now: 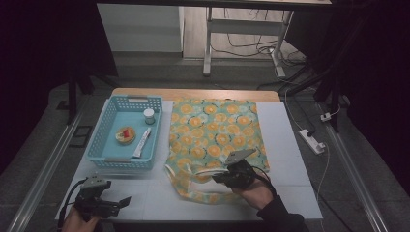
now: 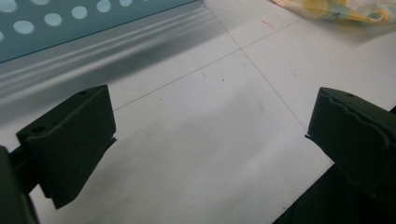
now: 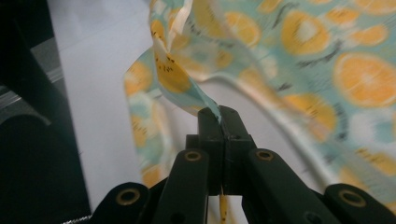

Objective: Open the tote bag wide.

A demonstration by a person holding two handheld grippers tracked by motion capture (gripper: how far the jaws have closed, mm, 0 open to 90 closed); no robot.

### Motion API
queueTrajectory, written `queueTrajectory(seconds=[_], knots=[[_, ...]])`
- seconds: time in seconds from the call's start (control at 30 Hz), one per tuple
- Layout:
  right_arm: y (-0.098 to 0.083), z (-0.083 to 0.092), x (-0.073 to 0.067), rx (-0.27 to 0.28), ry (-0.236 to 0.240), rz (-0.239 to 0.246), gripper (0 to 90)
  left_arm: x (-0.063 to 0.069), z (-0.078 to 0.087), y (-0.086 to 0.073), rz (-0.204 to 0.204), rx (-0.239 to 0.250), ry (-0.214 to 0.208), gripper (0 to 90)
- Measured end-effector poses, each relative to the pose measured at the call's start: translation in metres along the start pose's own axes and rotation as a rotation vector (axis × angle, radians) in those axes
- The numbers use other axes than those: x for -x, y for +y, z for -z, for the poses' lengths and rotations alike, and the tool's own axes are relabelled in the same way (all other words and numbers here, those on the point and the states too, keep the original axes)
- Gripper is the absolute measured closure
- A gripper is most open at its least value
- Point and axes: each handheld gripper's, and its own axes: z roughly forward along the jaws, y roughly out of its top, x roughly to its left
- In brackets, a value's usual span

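Note:
A cloth bag (image 1: 215, 130) printed with orange slices on pale green lies flat on the white table. Its handle straps (image 1: 191, 186) trail toward the near edge. My right gripper (image 1: 217, 176) is at the bag's near edge, shut on a strap (image 3: 187, 84); in the right gripper view the strap rises pinched between the closed fingertips (image 3: 208, 119). My left gripper (image 1: 123, 202) rests at the near left of the table, its jaws wide apart over bare table (image 2: 205, 140), nothing between them.
A light blue basket (image 1: 104, 137) stands left of the bag, holding a small white jar (image 1: 149, 115), a tube (image 1: 142, 142) and a round red-and-yellow item (image 1: 126, 135). A power strip (image 1: 312, 140) lies on the floor at the right.

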Motion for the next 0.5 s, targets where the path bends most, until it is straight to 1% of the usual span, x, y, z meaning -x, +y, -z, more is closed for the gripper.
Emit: queueTrajectory(seconds=[0.1, 0.27, 0.3, 0.33, 0.37, 0.4, 0.43, 0.47, 0.5], knots=[[0.008, 0.003, 0.009, 0.017, -0.023, 0.006, 88.8, 0.000, 0.000, 0.000, 0.000, 0.002, 0.000, 1.3], [0.024, 0.005, 0.029, 0.043, -0.046, -0.007, 88.9, 0.000, 0.000, 0.000, 0.001, 0.004, -0.001, 1.3], [0.024, 0.005, 0.029, 0.043, -0.046, -0.007, 88.9, 0.000, 0.000, 0.000, 0.002, 0.005, -0.001, 1.3], [0.030, 0.004, 0.038, 0.047, -0.047, -0.019, 88.9, -0.001, 0.001, 0.000, 0.002, 0.003, -0.003, 1.3], [0.032, 0.003, 0.042, 0.049, -0.047, -0.024, 89.0, -0.001, 0.001, 0.000, 0.003, 0.004, -0.004, 1.3], [0.032, 0.003, 0.042, 0.049, -0.047, -0.024, 89.0, -0.001, 0.001, 0.000, 0.004, 0.004, -0.005, 1.3], [0.034, 0.002, 0.047, 0.050, -0.047, -0.033, 88.9, -0.001, 0.001, 0.000, 0.005, 0.006, -0.006, 1.3], [0.039, 0.000, 0.055, 0.049, -0.050, -0.049, 88.9, -0.001, 0.001, 0.000, 0.005, 0.006, -0.007, 1.3], [0.041, -0.001, 0.059, 0.047, -0.053, -0.057, 88.9, -0.001, 0.001, 0.000, 0.005, 0.005, -0.008, 1.3]])
